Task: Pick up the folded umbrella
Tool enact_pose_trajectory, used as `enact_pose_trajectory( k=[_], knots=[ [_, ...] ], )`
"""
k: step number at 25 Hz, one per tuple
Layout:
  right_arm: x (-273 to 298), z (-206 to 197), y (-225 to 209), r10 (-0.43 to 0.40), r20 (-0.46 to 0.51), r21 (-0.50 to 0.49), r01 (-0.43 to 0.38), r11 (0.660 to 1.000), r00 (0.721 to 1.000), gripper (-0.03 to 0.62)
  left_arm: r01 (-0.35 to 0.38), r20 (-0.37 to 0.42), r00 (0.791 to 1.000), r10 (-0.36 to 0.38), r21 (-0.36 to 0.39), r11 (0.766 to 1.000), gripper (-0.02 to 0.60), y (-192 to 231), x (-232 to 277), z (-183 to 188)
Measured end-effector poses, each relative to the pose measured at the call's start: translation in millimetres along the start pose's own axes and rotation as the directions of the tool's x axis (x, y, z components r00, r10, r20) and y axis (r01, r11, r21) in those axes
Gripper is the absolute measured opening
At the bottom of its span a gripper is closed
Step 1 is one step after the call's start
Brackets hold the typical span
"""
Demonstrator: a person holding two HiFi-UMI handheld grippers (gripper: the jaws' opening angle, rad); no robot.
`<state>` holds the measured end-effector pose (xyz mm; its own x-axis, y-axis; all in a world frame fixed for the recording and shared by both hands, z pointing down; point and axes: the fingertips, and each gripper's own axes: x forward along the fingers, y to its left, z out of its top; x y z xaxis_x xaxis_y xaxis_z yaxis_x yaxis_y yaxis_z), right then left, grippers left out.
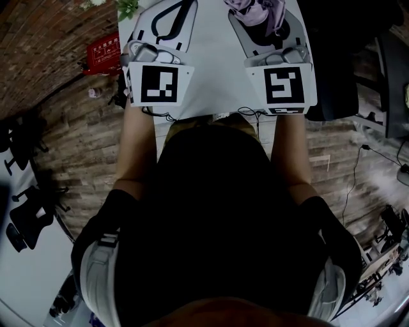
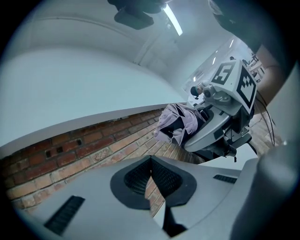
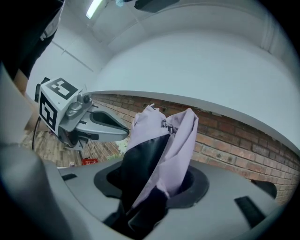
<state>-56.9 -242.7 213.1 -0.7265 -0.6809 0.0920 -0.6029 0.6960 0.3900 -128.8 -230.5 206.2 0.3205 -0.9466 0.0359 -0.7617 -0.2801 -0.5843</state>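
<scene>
The folded umbrella [image 3: 159,154], lilac fabric with a black panel, stands up between the jaws of my right gripper [image 3: 152,183], which is shut on it. In the head view the umbrella [image 1: 259,11] shows at the top edge, in the right gripper [image 1: 265,29] over the white table [image 1: 211,64]. In the left gripper view, the umbrella [image 2: 176,122] hangs bunched in the right gripper [image 2: 211,126]. My left gripper [image 2: 151,161] is shut with nothing in it, its pads touching at the tips. It is held level to the left of the right one [image 1: 169,19].
A brick surface [image 2: 70,154] runs behind both grippers. A red box [image 1: 102,54] lies on the floor left of the table, with a green plant [image 1: 128,6] near the table's far left corner. A black chair [image 1: 345,57] stands to the right.
</scene>
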Motion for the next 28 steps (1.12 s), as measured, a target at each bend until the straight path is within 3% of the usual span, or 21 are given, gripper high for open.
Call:
enact_pose_trajectory(
  k=[7, 14, 22, 28],
  knots=[
    [-5, 11, -2, -0.014, 0.049, -0.012, 0.015, 1.000, 0.999, 0.229, 0.002, 0.009, 1.000, -0.002, 0.003, 1.000, 0.011, -7, 0, 6],
    [-14, 6, -2, -0.023, 0.083, -0.086, 0.030, 0.996, 0.996, 0.230, 0.022, 0.002, 1.000, -0.022, 0.012, 1.000, 0.012, -20, 1, 6],
    [-17, 15, -7, -0.070, 0.169, -0.092, 0.087, 0.992, 0.983, 0.238, -0.001, 0.003, 1.000, 0.001, -0.003, 1.000, 0.012, -20, -3, 6],
    [-16, 15, -7, -0.083, 0.170, -0.089, 0.100, 0.991, 0.982, 0.234, -0.004, 0.012, 1.000, 0.004, 0.004, 1.000, 0.011, -18, -3, 7]
  ],
)
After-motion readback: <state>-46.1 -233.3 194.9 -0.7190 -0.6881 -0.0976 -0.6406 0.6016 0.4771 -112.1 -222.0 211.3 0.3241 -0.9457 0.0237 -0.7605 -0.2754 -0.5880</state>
